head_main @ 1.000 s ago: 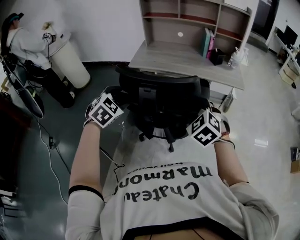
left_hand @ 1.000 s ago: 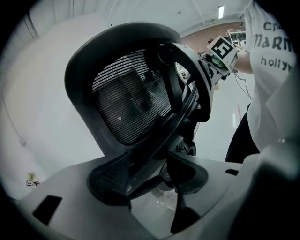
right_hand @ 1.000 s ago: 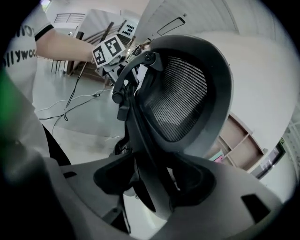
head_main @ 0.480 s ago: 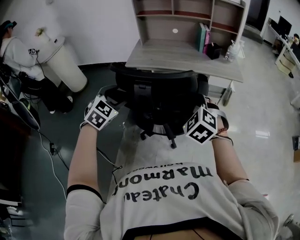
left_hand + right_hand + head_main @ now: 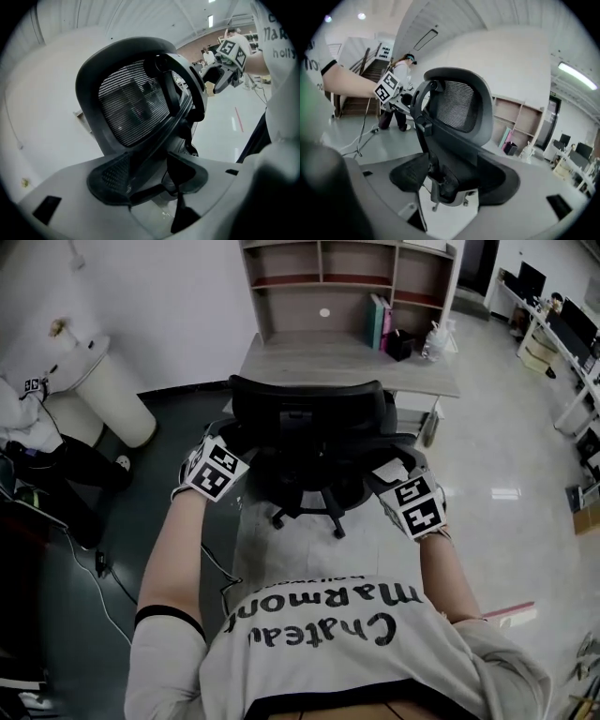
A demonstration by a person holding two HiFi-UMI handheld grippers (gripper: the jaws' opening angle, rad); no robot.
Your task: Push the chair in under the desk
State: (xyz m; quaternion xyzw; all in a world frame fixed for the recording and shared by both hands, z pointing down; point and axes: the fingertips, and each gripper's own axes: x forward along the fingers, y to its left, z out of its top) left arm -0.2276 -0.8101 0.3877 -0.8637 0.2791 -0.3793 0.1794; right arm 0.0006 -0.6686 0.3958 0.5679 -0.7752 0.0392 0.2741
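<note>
Head view: chair stands at twelve o'clock from both claws, upright and broadside, with the counter just beyond it. Left claw, on the chair's nine o'clock edge, seems clamped there. Right claw, at three o'clock, has just been opening, the chair's frame loose between its jaws. Both forearms reach forward, equally near.

dim, flat indoor light; glare streaks on the pale floor; gripper views fisheye-bent, corners black.

The floor bears the chair; the desk too.
</note>
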